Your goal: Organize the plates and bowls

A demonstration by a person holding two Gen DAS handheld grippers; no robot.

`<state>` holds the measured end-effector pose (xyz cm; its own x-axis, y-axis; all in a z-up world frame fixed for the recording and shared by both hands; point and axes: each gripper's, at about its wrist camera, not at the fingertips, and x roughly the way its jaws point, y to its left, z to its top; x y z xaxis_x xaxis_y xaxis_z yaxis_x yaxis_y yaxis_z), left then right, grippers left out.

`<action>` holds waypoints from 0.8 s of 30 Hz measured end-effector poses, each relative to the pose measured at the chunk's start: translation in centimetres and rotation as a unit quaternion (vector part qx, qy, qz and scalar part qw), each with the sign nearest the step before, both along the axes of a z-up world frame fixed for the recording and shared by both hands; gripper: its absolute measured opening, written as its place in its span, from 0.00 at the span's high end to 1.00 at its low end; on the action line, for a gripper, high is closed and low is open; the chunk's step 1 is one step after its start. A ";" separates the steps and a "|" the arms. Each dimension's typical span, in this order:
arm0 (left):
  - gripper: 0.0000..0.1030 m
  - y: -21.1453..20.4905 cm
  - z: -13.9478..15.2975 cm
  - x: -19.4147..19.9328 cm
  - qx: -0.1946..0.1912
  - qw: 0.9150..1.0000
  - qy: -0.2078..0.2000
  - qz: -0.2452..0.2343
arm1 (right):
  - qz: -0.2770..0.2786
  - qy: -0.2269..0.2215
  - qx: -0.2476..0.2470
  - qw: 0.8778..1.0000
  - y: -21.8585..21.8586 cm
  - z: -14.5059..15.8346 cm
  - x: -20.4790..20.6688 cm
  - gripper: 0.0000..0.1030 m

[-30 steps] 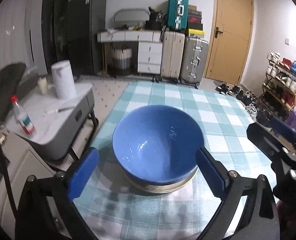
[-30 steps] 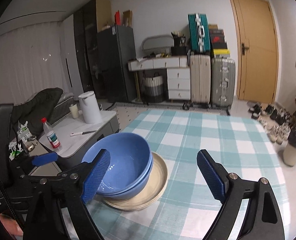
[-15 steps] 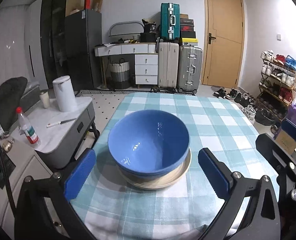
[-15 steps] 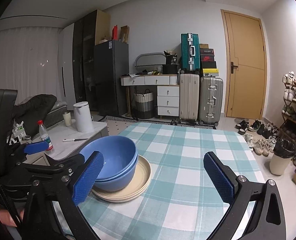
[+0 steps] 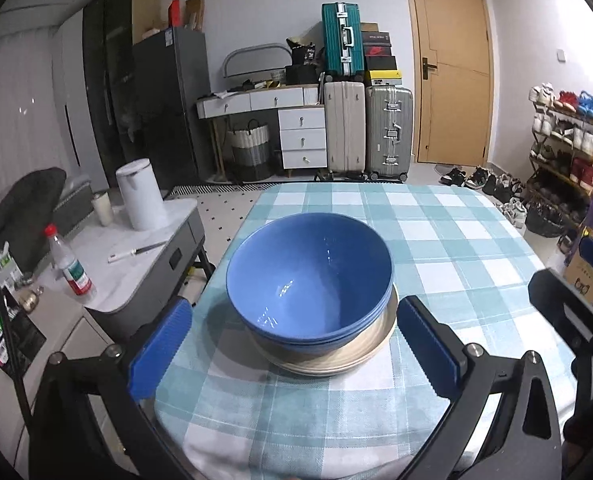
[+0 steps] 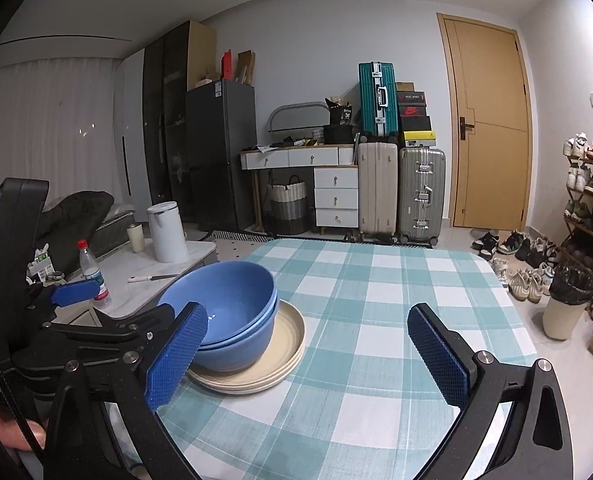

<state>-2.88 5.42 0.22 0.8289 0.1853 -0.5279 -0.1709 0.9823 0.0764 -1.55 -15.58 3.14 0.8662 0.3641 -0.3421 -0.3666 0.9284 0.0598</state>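
Two blue bowls (image 5: 310,280) are seen nested one inside the other, and the pair is carried by a stack of cream plates (image 5: 336,356), so that the crockery is gathered into a single pile near the left edge of the worktop (image 5: 456,248), toward its near end. The arrangement is judged sensible: the wide, flat plates are kept at the bottom as a stable base, and the deeper bowls are seated on top where they cannot tip. The task is judged to be essentially done, since no loose plate or bowl is visible elsewhere on the checked cloth. The left hand-held gripper (image 5: 292,350) is held with its blue pads spread wide on either side of the pile, nothing being pinched and no contact being visible. The right hand-held gripper (image 6: 308,356) is likewise spread and empty, held over the bare cloth just right of the pile. Beyond the left edge of the worktop a grey side cabinet (image 5: 148,256) is found, on which a white kettle (image 5: 140,194), a cup (image 5: 103,208), a red-capped bottle (image 5: 70,266) and a knife (image 5: 136,250) are kept. Nothing is found in the way on the worktop itself; the suitcases (image 5: 366,130) and shoe rack (image 5: 564,148) are well apart, by the far wall.
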 end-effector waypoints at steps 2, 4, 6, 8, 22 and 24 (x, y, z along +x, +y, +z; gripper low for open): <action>0.00 0.0 -0.1 0.2 -0.002 1.000 0.002 0.000 | -0.003 -0.002 0.002 1.000 0.0 0.0 0.1 0.01; 0.00 -0.1 -0.3 0.5 -0.007 1.000 0.008 -0.004 | -0.003 0.002 0.002 1.000 -0.1 -0.1 0.3 0.01; 0.00 -0.2 -0.5 0.7 -0.013 1.000 0.014 -0.006 | -0.008 0.002 0.005 1.000 -0.4 -0.3 0.3 0.01; 0.00 -0.4 -0.7 0.9 -0.008 1.000 0.016 -0.003 | -0.009 0.006 0.010 1.000 -0.6 -0.5 0.4 0.01; 0.00 -1.4 -1.3 1.0 -0.001 0.999 0.024 -0.021 | -0.010 0.020 0.020 1.000 -1.2 -1.3 1.0 0.01; 0.00 -1.5 -1.4 0.8 0.010 1.000 0.020 -0.019 | -0.010 0.023 0.020 0.999 -1.2 -1.3 0.9 0.01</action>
